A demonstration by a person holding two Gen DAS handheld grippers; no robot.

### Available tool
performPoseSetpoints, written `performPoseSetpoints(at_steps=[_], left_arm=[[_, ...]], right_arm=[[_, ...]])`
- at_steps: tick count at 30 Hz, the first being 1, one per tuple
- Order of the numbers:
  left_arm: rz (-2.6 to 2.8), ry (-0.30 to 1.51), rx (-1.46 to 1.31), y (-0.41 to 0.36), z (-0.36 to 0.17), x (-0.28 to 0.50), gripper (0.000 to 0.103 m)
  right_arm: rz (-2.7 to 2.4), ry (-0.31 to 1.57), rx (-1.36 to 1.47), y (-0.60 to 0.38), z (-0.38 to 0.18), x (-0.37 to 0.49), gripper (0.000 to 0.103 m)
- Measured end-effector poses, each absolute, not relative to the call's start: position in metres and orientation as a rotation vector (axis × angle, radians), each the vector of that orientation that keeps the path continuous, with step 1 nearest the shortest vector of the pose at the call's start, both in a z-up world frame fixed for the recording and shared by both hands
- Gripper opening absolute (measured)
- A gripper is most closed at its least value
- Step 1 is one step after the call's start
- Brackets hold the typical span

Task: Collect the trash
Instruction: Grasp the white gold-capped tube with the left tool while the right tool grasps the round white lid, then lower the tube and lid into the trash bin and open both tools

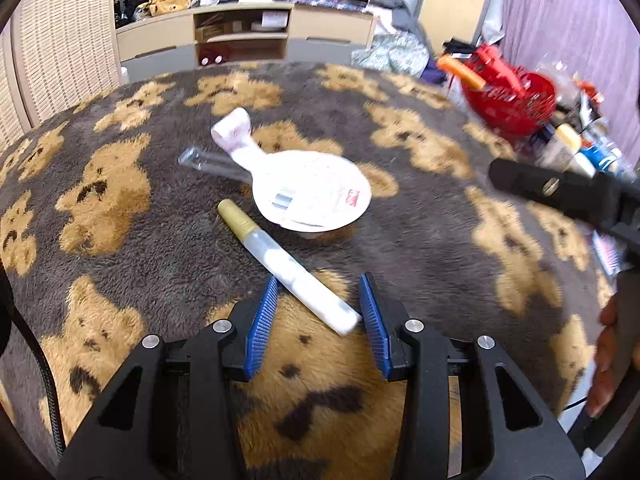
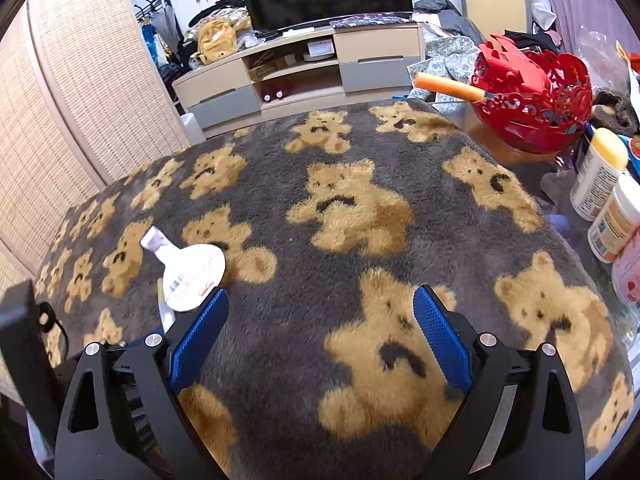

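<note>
A white tube with a gold cap (image 1: pixel 280 264) lies on the teddy-bear blanket (image 1: pixel 400 240). Its near end reaches between the blue pads of my left gripper (image 1: pixel 320 292), which is open and not touching it. Beyond it sits a white cup with a peeled foil lid (image 1: pixel 312 192) and a clear plastic piece (image 1: pixel 208 164). My right gripper (image 2: pixel 320 308) is open and empty over the blanket; the cup lid (image 2: pixel 192 276) lies just beyond its left finger. The right gripper's black body (image 1: pixel 568 196) shows at the right of the left wrist view.
A red openwork basket (image 2: pixel 532 96) with an orange stick stands at the far right. Bottles and jars (image 2: pixel 612 208) line the right edge. A woven screen (image 2: pixel 80 120) stands at left; a TV cabinet (image 2: pixel 304 68) is behind the table.
</note>
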State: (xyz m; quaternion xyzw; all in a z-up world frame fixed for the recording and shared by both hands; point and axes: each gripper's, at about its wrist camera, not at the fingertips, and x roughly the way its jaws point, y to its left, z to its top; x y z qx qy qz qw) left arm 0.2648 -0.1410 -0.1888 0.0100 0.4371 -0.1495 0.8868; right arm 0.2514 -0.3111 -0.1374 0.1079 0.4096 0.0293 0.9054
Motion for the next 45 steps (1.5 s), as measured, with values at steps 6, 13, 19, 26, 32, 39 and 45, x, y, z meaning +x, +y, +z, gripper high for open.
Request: performPoseSetpoints(at_steps=[6, 13, 19, 26, 32, 39, 45], left_arm=[[-0.25, 0.915, 0.08, -0.126, -0.188, 0.272, 0.025], [-0.242, 0.923, 0.05, -0.089, -0.185, 0.275, 0.012], [-0.223, 0.914, 0.061, -0.068, -0.185, 0.272, 0.012], [-0.186, 0.909, 0.026, -0.04, -0.182, 0.274, 0.012], [-0.19, 0.908, 0.01, -0.03, -0.182, 0.276, 0.012], [-0.198, 0.907, 0.007, -0.025, -0.179, 0.268, 0.012], [-0.222, 0.888, 0.012, -0.026, -0.162, 0.241, 0.012]], right_arm=[[0.094, 0.852, 0.218, -0.299, -0.143, 0.266, 0.093], [0.178, 0.862, 0.217, -0.27, -0.15, 0.276, 0.093], [0.236, 0.89, 0.179, -0.237, -0.157, 0.289, 0.09], [0.258, 0.907, 0.09, -0.2, -0.165, 0.303, 0.091], [0.246, 0.931, 0.046, -0.184, -0.178, 0.314, 0.079], [0.218, 0.925, 0.059, -0.195, -0.173, 0.302, 0.07], [0.217, 0.891, 0.058, -0.207, -0.145, 0.264, 0.07]])
